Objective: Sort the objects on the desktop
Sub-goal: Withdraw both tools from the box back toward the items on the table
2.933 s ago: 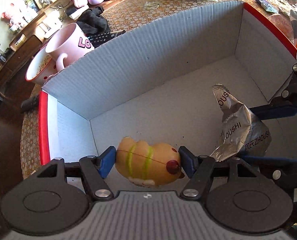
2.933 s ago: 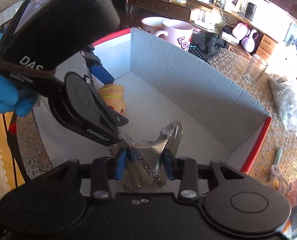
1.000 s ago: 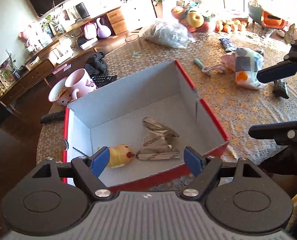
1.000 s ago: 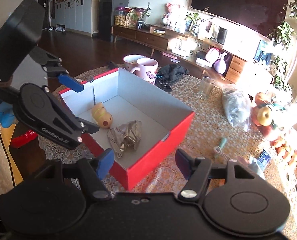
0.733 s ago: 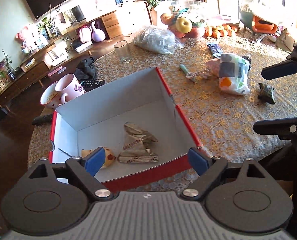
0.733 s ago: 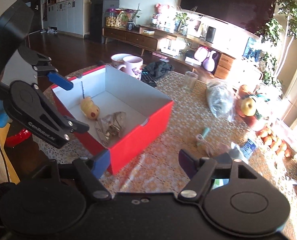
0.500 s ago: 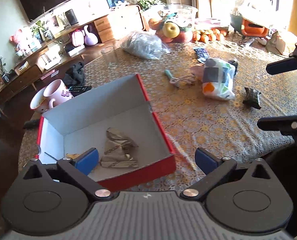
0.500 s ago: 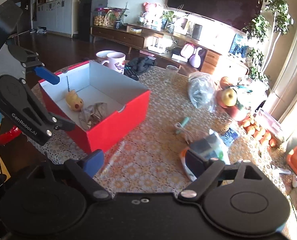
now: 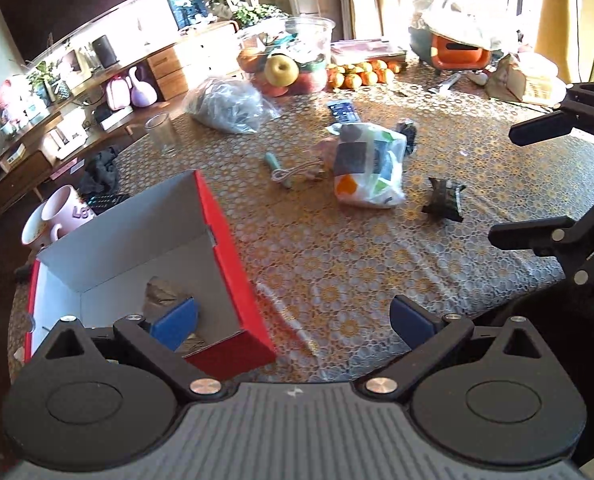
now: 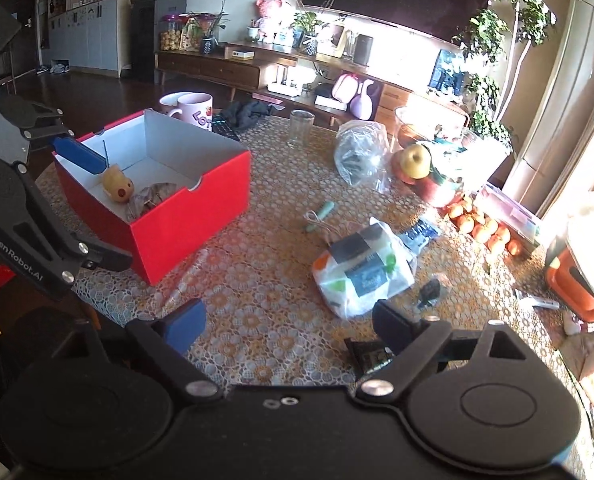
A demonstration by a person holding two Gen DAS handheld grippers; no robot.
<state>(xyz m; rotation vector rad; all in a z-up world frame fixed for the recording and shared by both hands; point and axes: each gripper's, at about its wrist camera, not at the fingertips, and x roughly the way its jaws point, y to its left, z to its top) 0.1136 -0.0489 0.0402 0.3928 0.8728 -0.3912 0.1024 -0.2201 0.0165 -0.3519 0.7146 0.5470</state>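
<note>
Both claws stand wide and empty above the patterned surface (image 9: 337, 248): the left claw (image 9: 293, 318) and the right claw (image 10: 289, 326), whose jaws have just been opening. Inside the red box (image 10: 201, 204) lie a yellow toy (image 10: 117, 188) and a crumpled silver wrapper (image 10: 149, 200). Well apart sits a printed plastic bag (image 10: 361, 272), a dark wrapper (image 9: 443, 200) near it.

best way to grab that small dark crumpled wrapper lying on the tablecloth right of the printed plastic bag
Take the dark wrapper across its bunched, raised middle, coming down from above, jaws spanning the narrow way. It lies low on the tablecloth, apart from the printed plastic bag, so the flat ends offer little to pinch. The right gripper, open and empty, looks nearer.
</note>
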